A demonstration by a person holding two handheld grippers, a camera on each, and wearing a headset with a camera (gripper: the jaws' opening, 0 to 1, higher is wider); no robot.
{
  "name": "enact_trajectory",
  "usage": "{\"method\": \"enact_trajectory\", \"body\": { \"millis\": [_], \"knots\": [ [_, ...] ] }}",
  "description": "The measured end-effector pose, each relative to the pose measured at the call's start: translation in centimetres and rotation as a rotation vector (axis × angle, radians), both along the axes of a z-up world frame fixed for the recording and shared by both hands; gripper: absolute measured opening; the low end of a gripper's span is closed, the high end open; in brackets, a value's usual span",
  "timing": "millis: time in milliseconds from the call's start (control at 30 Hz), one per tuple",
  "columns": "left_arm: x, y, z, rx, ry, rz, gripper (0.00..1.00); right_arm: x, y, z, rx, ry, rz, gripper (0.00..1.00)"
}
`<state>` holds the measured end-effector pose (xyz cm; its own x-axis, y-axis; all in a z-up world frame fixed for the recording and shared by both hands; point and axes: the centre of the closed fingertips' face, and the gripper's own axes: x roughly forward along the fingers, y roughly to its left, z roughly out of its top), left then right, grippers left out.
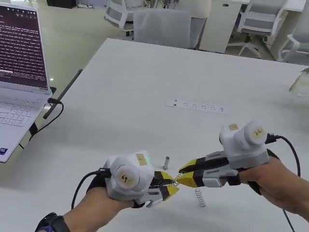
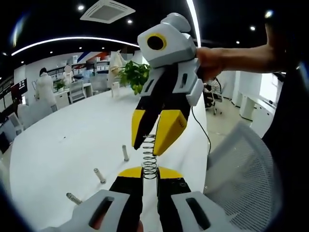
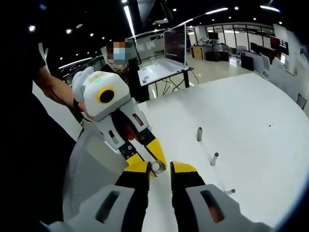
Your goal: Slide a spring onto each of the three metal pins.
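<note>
A small steel spring point(image 1: 176, 179) hangs in the air between my two grippers. My left gripper point(image 1: 170, 187) is shut on one end of the spring point(image 2: 149, 159), which runs straight out from its jaw tips point(image 2: 149, 175). My right gripper point(image 1: 183, 174) faces it, yellow jaws a little apart around the spring's other end point(image 3: 158, 167), seen end-on between its tips point(image 3: 159, 168). The right gripper point(image 2: 150, 142) comes in from above in the left gripper view. Three short metal pins point(image 3: 199, 134) point(image 3: 214, 158) point(image 3: 230, 192) stand on the white table point(image 1: 145, 96); one pin point(image 1: 166, 162) stands just behind the jaws. A second spring point(image 1: 200, 197) lies on the table below the right gripper.
An open laptop point(image 1: 17, 82) sits at the table's left edge, with a black cable point(image 1: 50, 116) beside it. A white power strip point(image 1: 195, 106) lies mid-table. Office chairs point(image 1: 164, 26) stand beyond the far edge. A person stands close behind the left gripper point(image 3: 104, 96).
</note>
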<state>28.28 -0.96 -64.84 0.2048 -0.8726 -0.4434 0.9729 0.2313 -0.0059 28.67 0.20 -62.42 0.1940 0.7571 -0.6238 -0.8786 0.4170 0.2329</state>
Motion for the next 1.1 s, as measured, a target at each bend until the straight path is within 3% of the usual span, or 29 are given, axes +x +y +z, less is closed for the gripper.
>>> {"method": "enact_trajectory", "body": {
  "millis": [267,567,1100],
  "knots": [
    [-0.1,-1.0,1.3,-0.034,-0.009,-0.027,0.02,-0.5,-0.5,1.0,-0.066,-0.035,0.109,0.21],
    [-0.4,-2.0,2.3,-0.061,-0.019,-0.056,0.02,-1.0,-1.2,1.7,-0.161,-0.062,0.215,0.2],
    [-1.0,-3.1,3.5,-0.09,-0.03,-0.097,0.02,-1.8,-1.9,2.1,-0.266,-0.077,0.349,0.17]
  ]
}}
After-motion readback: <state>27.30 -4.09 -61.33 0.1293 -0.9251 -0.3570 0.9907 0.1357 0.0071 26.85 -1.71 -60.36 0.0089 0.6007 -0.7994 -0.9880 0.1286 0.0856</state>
